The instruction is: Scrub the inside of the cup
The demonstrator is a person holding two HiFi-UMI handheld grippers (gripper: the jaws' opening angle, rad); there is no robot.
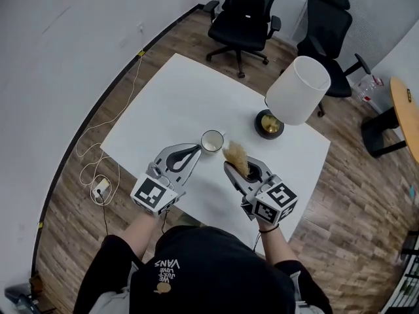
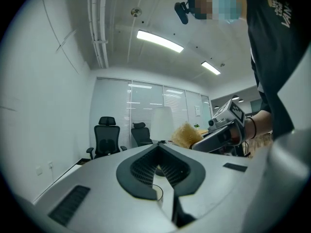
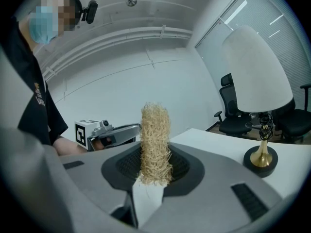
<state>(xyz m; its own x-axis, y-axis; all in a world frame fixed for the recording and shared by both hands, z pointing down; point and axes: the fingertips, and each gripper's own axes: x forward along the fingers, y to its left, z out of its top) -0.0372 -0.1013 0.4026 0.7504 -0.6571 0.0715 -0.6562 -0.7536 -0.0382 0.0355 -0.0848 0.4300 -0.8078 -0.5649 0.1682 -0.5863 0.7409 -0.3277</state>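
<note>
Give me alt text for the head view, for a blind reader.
From above, a person at a white table holds the right tongs clamped on a straw-coloured scrubber beside a white cup; the shut left tongs point at the cup. A white-shaded lamp stands beyond.

The head camera looks steeply down from above the person onto the white table point(image 1: 163, 103), with the chairs point(image 1: 245, 12) far off at the top. The left gripper point(image 1: 195, 150) carries a camera close behind its jaws, facing level across the table toward those chairs. The right gripper point(image 1: 230, 167) has one likewise, with its scrubber point(image 3: 154, 144) close to the lens. All three views share the lamp point(image 1: 298, 89), and each gripper camera catches the other gripper.
</note>
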